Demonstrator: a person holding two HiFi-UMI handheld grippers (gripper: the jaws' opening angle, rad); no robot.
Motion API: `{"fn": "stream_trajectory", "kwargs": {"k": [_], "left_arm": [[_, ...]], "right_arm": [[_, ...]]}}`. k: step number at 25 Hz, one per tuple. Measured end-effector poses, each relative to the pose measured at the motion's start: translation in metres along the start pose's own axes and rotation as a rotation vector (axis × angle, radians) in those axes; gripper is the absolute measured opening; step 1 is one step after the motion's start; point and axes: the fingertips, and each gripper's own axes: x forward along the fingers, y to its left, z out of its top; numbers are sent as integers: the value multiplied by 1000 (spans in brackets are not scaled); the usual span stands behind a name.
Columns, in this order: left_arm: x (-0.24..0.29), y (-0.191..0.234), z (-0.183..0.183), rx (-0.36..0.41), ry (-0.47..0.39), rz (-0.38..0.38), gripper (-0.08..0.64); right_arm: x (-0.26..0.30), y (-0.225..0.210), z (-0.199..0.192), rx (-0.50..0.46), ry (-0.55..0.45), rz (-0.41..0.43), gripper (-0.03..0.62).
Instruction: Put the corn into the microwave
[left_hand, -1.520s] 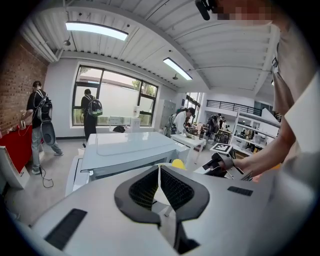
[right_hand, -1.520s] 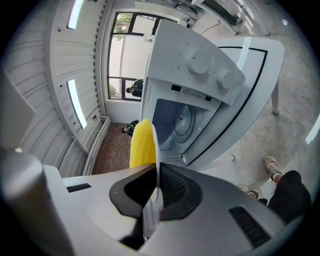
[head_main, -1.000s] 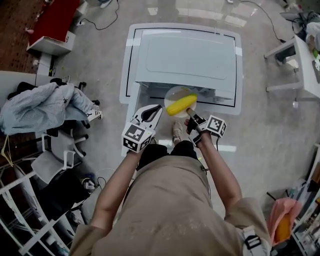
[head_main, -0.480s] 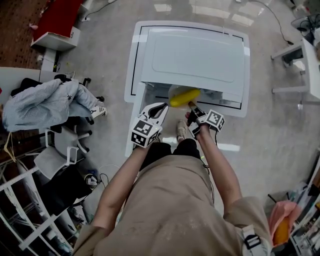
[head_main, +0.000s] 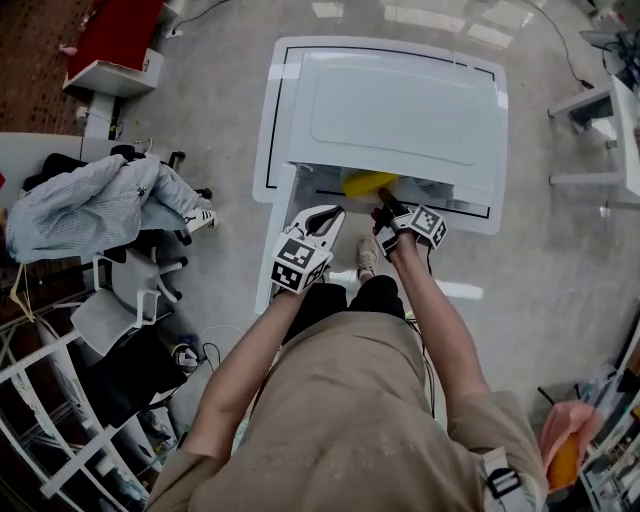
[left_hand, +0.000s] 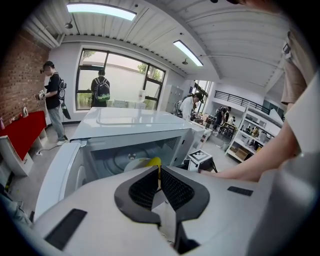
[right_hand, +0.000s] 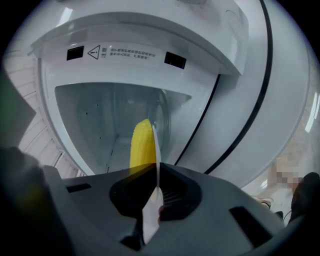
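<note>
The white microwave (head_main: 395, 110) stands on the floor with its door (head_main: 270, 255) swung open to the left. The yellow corn (head_main: 366, 182) lies on a white plate (right_hand: 155, 150) at the mouth of the cavity, half hidden under the microwave's top. My right gripper (head_main: 385, 212) is shut on the plate's near rim. In the right gripper view the corn (right_hand: 142, 146) lies left of the edge-on plate, with the cavity behind it. My left gripper (head_main: 325, 218) hovers beside the open door, shut and empty. The left gripper view shows the corn (left_hand: 151, 162) inside the opening.
A chair piled with clothes (head_main: 90, 210) stands at the left, with a red bench (head_main: 110, 45) beyond it. A white table (head_main: 610, 130) is at the right. Several people (left_hand: 52, 95) stand far behind the microwave.
My right gripper has carried the plate and corn forward and down, from in front of the microwave into its opening. The left gripper has sunk a little beside the door.
</note>
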Motion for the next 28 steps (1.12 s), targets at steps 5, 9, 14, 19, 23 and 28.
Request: {"fn": "stream_trajectory", "kwargs": {"k": [5, 9, 14, 19, 23, 28], "left_arm": [[3, 4, 1, -9, 1, 0, 3], [3, 3, 5, -2, -2, -4, 3], [5, 5, 7, -3, -3, -1, 2], [5, 3, 9, -3, -8, -2, 2], [3, 0, 10, -4, -11, -7, 3], [1, -3, 8, -9, -16, -7, 3]], "right_arm": [[12, -6, 8, 26, -32, -6, 15], [20, -9, 16, 56, -63, -13, 15], [31, -7, 25, 59, -85, -11, 16], [36, -6, 28, 70, -114, -21, 17], [36, -6, 28, 76, -134, -49, 17], [37, 3, 26, 62, -102, -40, 92]]}}
